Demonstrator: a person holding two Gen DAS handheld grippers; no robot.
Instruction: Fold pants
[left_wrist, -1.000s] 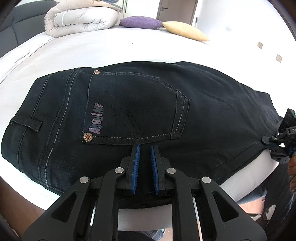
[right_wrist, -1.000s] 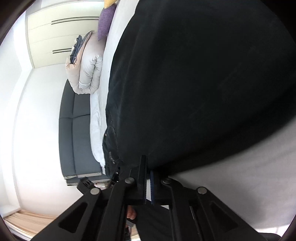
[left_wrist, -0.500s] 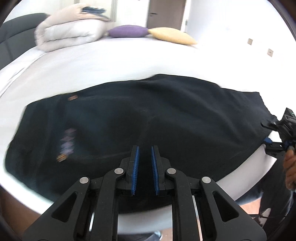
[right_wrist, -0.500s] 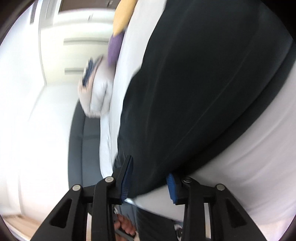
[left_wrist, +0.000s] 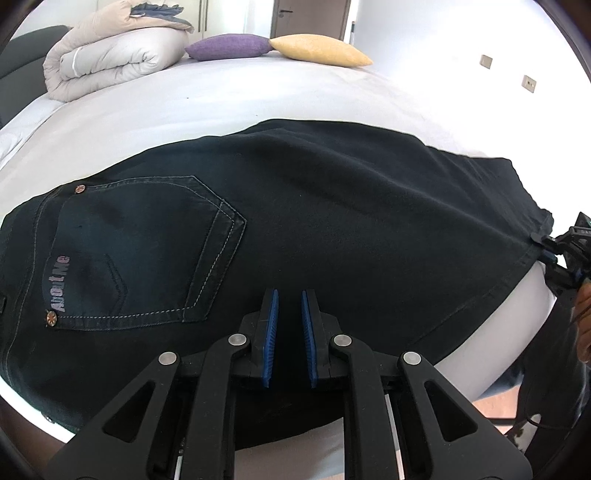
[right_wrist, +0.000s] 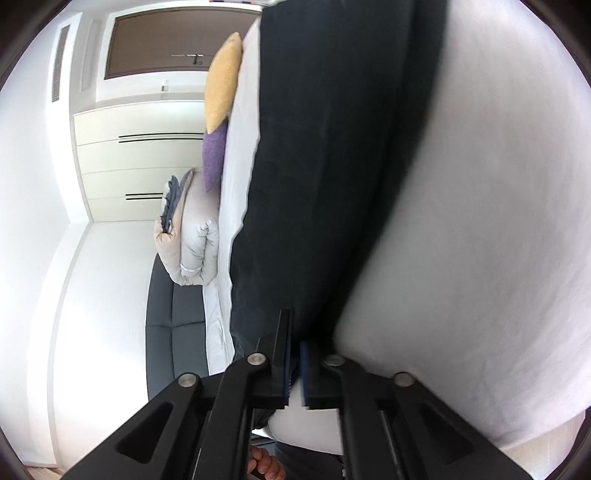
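Note:
Black pants lie folded lengthwise across a white bed, back pocket with "AboutMe" print at the left. My left gripper sits over the near edge of the pants, its blue pads a little apart with dark fabric between them. My right gripper is rolled sideways and shut on the pants' hem corner; it also shows at the right edge of the left wrist view. The pants stretch away from it.
A rolled beige duvet, a purple cushion and a yellow cushion lie at the far side of the bed. A dark sofa and white wardrobe stand beyond. The bed's near edge drops to a wooden floor.
My right gripper opened half a second ago and has closed again on the hem corner. The left view shifted; the pants now lie flatter and stretched out.

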